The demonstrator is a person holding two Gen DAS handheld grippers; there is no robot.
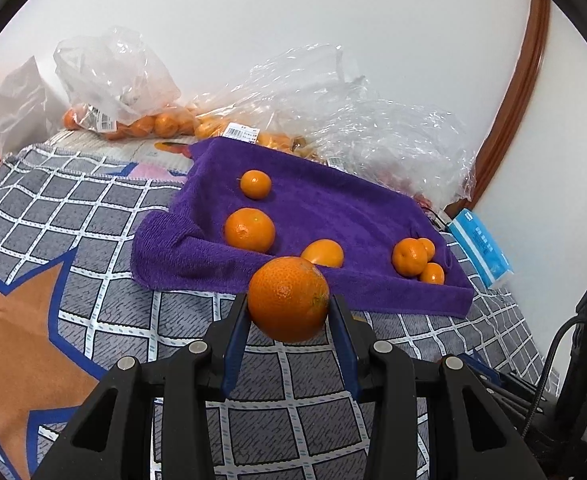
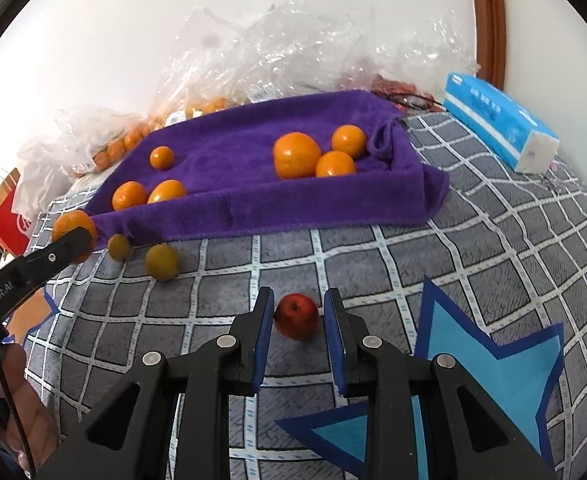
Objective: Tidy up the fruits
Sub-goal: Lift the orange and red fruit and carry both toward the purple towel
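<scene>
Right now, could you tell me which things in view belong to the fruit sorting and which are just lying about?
Part of the job:
- orange gripped by the left gripper
- small red fruit between the right gripper's fingers
- purple towel with loose oranges
- two yellow-green fruits on the checked cover
- bagged oranges

Lying about:
- blue tissue pack
- red paper bag

Black claw (image 1: 288,310) arms, blue pads (image 2: 264,332), silver screws.

You get bright, soft light with only faint shadows. The white wall (image 2: 93,40) glares. Edges bend round and go dark.
</scene>
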